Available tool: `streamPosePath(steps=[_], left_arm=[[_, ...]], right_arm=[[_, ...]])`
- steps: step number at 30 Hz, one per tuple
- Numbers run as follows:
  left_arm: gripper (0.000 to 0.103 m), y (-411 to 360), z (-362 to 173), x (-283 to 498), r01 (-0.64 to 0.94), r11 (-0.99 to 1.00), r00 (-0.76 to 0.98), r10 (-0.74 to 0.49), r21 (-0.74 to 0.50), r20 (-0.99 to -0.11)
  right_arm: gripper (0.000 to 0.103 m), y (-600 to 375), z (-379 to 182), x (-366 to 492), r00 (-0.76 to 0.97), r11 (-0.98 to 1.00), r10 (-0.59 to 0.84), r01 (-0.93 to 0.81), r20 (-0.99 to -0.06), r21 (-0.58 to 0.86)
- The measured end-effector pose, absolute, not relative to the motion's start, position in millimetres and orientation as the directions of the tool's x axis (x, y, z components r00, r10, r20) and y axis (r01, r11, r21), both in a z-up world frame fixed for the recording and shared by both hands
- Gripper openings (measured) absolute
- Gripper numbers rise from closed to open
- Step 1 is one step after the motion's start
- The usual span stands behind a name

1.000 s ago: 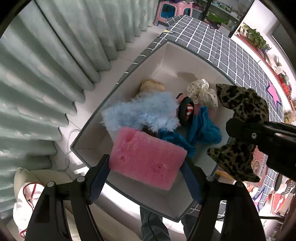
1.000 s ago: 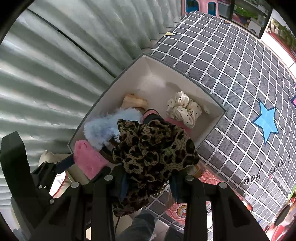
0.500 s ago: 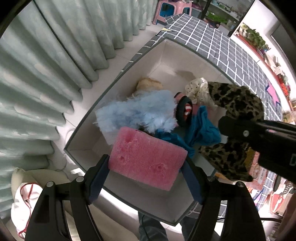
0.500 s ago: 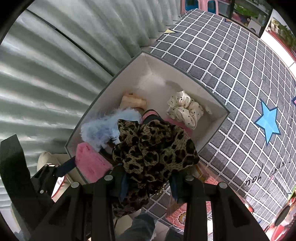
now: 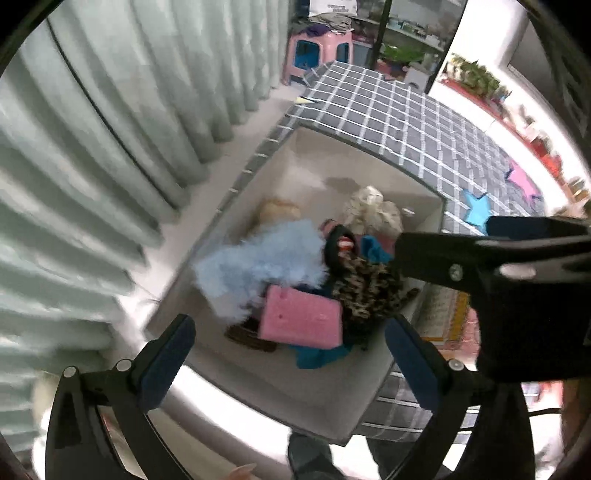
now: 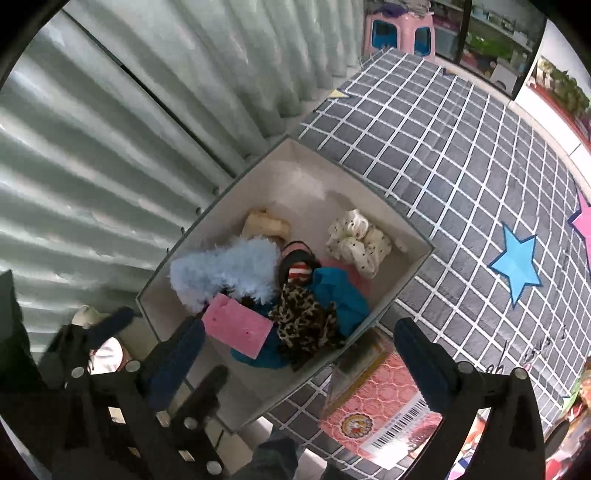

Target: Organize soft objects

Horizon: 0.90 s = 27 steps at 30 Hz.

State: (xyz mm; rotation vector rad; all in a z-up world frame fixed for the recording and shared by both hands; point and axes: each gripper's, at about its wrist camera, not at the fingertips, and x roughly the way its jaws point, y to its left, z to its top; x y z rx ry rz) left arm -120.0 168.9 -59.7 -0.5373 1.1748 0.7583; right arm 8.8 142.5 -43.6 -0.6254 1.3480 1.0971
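A white storage box [image 6: 413,266] [image 5: 428,214] holds the soft things. The pink sponge [image 6: 236,328] [image 5: 299,319] lies in its near part. The leopard scrunchie [image 6: 303,325] [image 5: 364,288] lies beside it on blue cloth [image 6: 340,295]. A fluffy light-blue piece [image 6: 225,269] [image 5: 258,258], a dotted cream scrunchie [image 6: 356,240] and a beige item [image 6: 266,225] lie farther in. My left gripper [image 5: 288,365] is open and empty above the box's near edge. My right gripper [image 6: 299,358] is open and empty above the near right edge.
The box stands on a grey checked mat [image 6: 461,147] with a blue star [image 6: 517,266]. Pale curtains [image 6: 110,129] hang on the left. A pink packet with a barcode [image 6: 380,406] lies by the box's near corner. A pink stool [image 6: 399,29] stands far back.
Both grippers opened. The pink sponge and the leopard scrunchie dropped into the box. Both grippers pulled back and up from the box.
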Motion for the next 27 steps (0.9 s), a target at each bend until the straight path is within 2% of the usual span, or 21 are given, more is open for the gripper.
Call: streamPosePath(steps=[27], left_arm=[[0.102, 156.9, -40.0, -140.6, -0.783, 0.622, 0.186, 0.248, 0.009, -0.951]], right_arm=[[0.103, 123.7, -21.7, -9.6, -0.085, 0.41, 0.273, -0.891, -0.958, 0.196]])
